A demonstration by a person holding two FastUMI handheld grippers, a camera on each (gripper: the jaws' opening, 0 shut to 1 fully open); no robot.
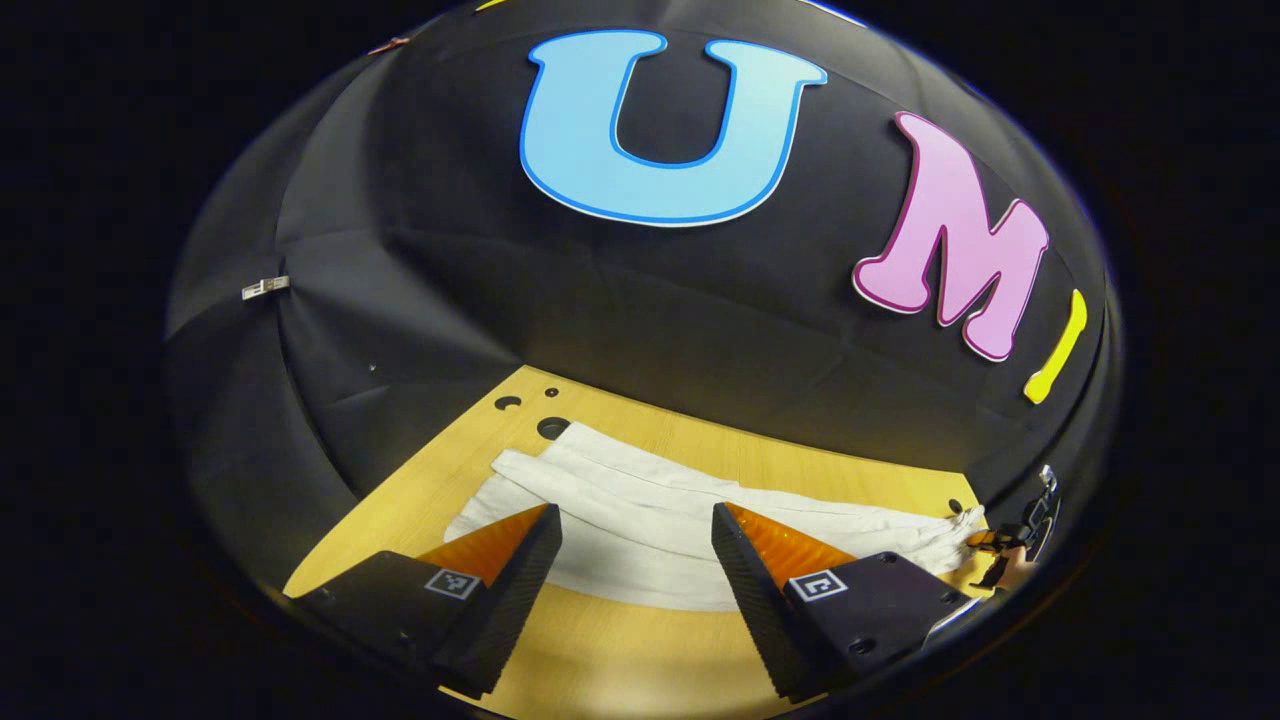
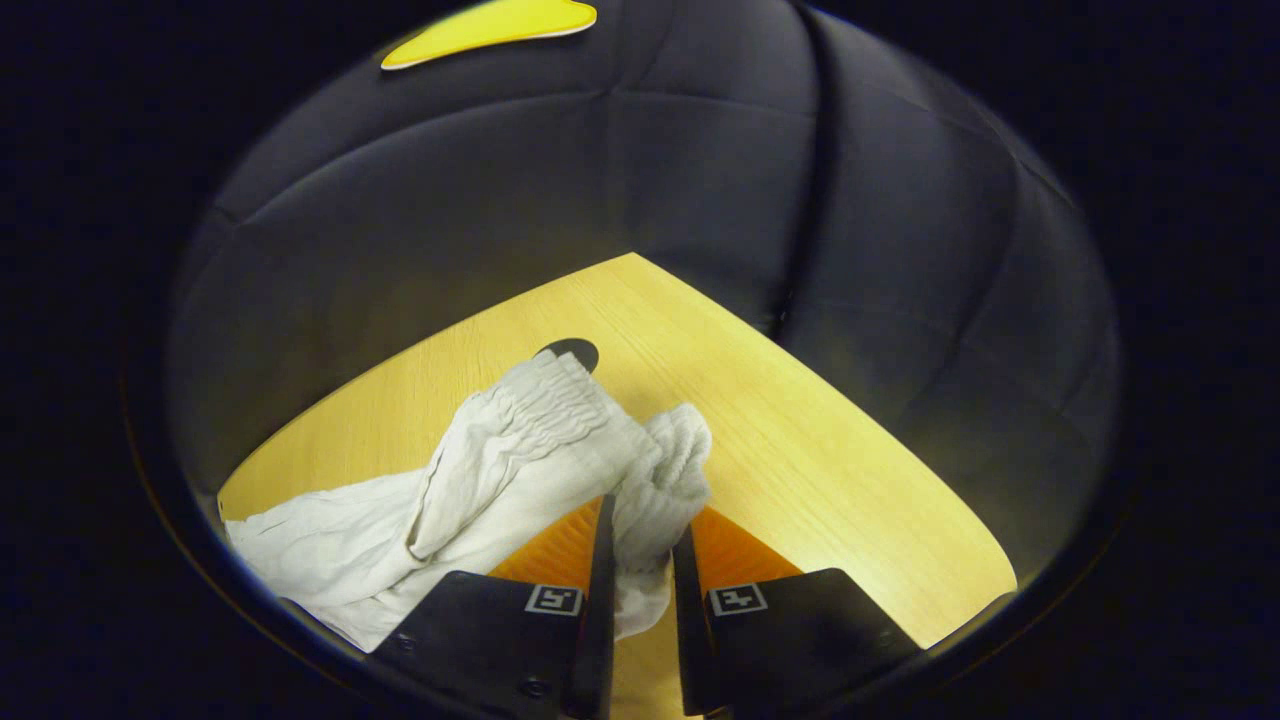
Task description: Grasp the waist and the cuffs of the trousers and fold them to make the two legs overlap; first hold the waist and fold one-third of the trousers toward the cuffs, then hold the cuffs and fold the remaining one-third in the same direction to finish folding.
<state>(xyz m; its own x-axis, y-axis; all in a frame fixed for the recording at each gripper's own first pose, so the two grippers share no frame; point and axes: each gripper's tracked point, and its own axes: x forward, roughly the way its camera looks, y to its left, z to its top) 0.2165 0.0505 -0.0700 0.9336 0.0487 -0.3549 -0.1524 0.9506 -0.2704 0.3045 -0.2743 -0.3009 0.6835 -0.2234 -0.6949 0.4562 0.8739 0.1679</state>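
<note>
White trousers (image 1: 640, 520) lie flat across the tabletop (image 1: 600, 660), lengthwise, w/ soft creases. Elastic, gathered waist (image 2: 545, 400) is bunched and lifted at one end; a ruffled fold of it sits pinched between the right tool's (image 2: 640, 560) two fingers. Legs trail off flat.

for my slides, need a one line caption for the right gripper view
Right gripper shut on the gathered waist of white trousers lying on a wooden table.
</note>
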